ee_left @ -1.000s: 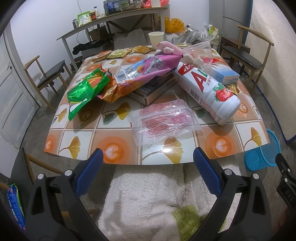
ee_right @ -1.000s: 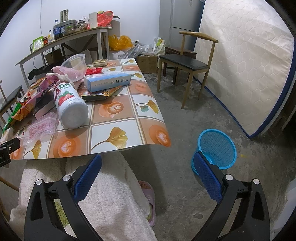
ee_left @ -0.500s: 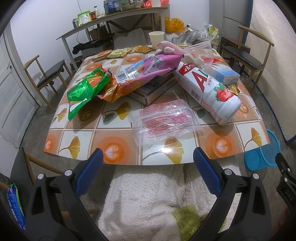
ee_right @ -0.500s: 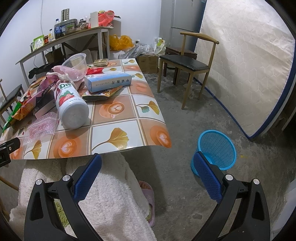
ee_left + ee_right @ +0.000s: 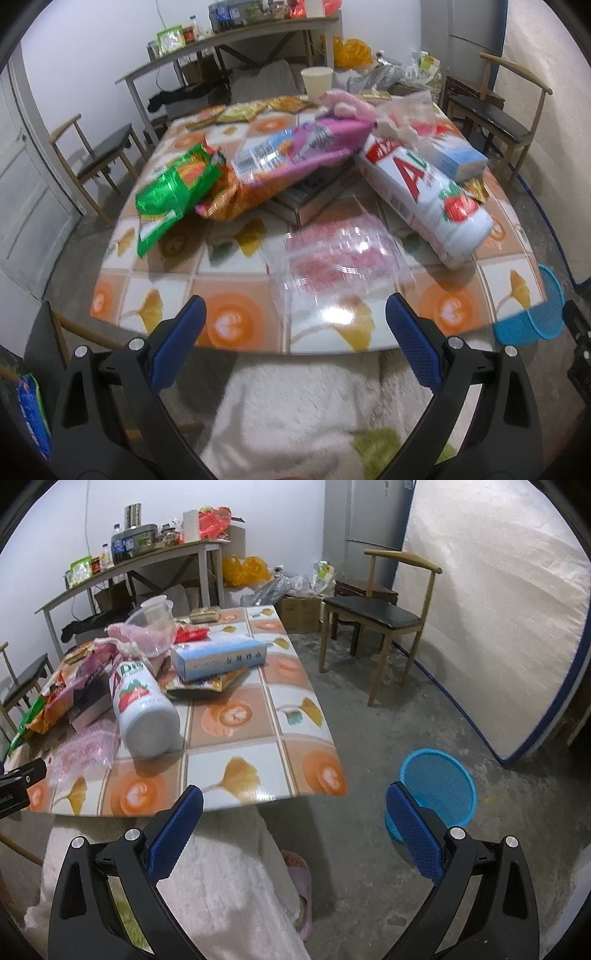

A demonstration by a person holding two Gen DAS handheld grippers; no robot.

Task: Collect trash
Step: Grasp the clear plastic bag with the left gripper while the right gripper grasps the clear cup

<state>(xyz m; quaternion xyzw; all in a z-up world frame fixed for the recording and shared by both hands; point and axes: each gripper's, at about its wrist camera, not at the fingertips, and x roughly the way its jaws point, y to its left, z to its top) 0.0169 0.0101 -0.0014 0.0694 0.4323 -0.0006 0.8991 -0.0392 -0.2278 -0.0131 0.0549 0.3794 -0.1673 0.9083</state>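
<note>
1. Hovering at the near edge of the surface, the left tongs were spread wide and held nothing.
2. Just beyond them lay a clear plastic wrapper with pink print, flat on the surface near its front edge.
3. Behind the wrapper, a white bottle with a strawberry picture lay on its side; a green snack bag and a pink-and-orange snack bag lay to its left, the pink one resting on a flat box.
4. A light blue box sat beside the bottle, toward the far right of the surface.
5. The right tongs were also spread and empty, off the right corner of the surface, above the floor.
6. A blue mesh basket stood on the concrete floor to the right of the surface, near the right tongs.
7. A wooden chair stood farther back.
</note>
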